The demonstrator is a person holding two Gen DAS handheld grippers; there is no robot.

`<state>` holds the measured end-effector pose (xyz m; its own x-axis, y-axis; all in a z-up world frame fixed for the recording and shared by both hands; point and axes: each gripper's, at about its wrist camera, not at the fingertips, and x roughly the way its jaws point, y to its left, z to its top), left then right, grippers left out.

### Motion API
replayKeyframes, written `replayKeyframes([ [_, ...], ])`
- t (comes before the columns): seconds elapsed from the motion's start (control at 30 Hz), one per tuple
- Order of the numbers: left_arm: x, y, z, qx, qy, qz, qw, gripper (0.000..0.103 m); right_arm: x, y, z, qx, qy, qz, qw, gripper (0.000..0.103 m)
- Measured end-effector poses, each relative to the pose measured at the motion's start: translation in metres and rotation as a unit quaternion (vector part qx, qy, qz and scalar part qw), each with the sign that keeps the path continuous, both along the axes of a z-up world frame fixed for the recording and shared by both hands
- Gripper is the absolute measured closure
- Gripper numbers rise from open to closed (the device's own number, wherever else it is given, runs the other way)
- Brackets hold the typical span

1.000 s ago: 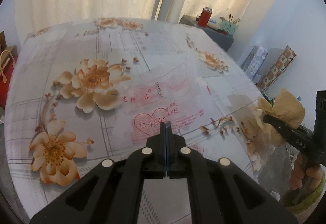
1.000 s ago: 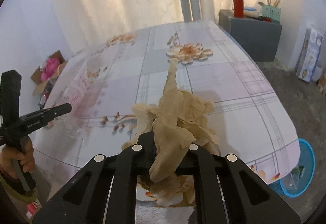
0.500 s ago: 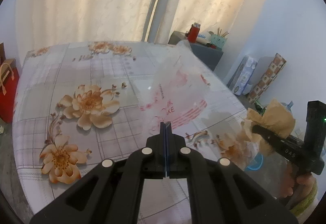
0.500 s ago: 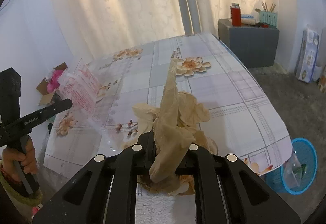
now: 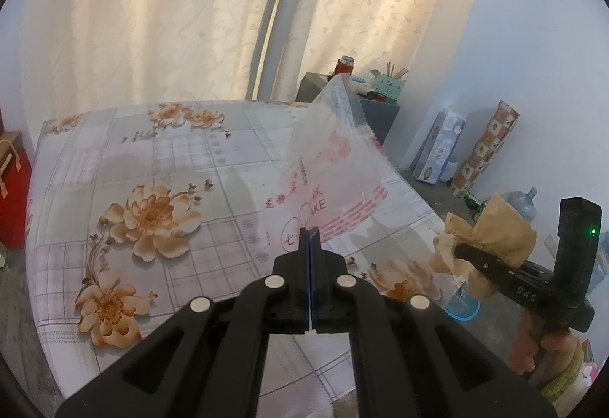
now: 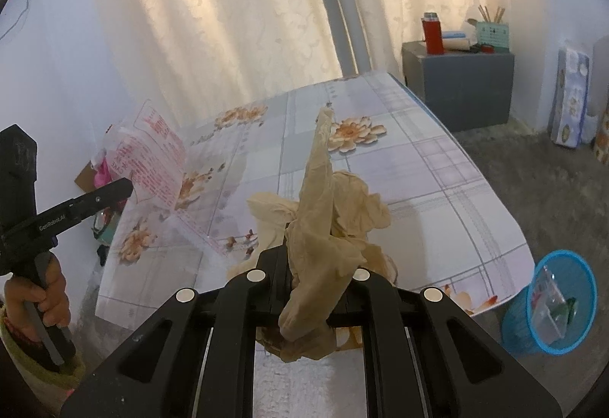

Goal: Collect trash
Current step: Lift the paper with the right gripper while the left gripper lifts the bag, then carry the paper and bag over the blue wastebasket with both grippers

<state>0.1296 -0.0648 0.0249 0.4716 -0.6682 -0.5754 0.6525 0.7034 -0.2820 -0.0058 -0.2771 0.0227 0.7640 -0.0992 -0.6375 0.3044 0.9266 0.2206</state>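
My left gripper is shut on a clear plastic bag with red print and holds it up above the flowered table. The bag also shows in the right wrist view, at the tip of the left gripper. My right gripper is shut on a crumpled brown paper wad, lifted over the table's near right corner. The wad also shows in the left wrist view, with the right gripper holding it. A blue trash basket stands on the floor right of the table.
A grey cabinet with a red flask and a pen holder stands at the back by the curtains. Boxes lean on the right wall. A red bag sits at the table's left.
Both grippers have risen and drawn back from the table. The plastic bag lay flat on the tabletop a second ago and now hangs lifted in the left gripper. The paper wad stays gripped.
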Motion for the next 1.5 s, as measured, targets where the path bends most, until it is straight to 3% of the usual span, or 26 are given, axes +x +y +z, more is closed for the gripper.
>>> replayKeyframes([
  [0.37,-0.021,-0.042,0.026,-0.008,-0.026,-0.055,0.9981,0.103,-0.032,-0.015,0.011,0.01,-0.029,-0.042,0.999,0.092],
  [0.77,-0.053,-0.142,0.045,0.002,-0.04,-0.148,0.9882,0.103,-0.101,-0.072,0.008,0.038,-0.064,-0.136,0.988,0.092],
  [0.97,-0.08,-0.213,0.045,0.012,-0.03,-0.214,0.9763,0.103,-0.15,-0.112,-0.002,0.055,-0.072,-0.207,0.974,0.092],
  [1.23,-0.119,-0.323,0.037,0.035,-0.006,-0.307,0.9511,0.103,-0.221,-0.173,-0.027,0.074,-0.06,-0.317,0.943,0.092],
  [1.5,-0.16,-0.439,-0.008,0.093,0.036,-0.373,0.9223,0.103,-0.258,-0.234,-0.076,0.154,-0.055,-0.388,0.907,0.092],
])
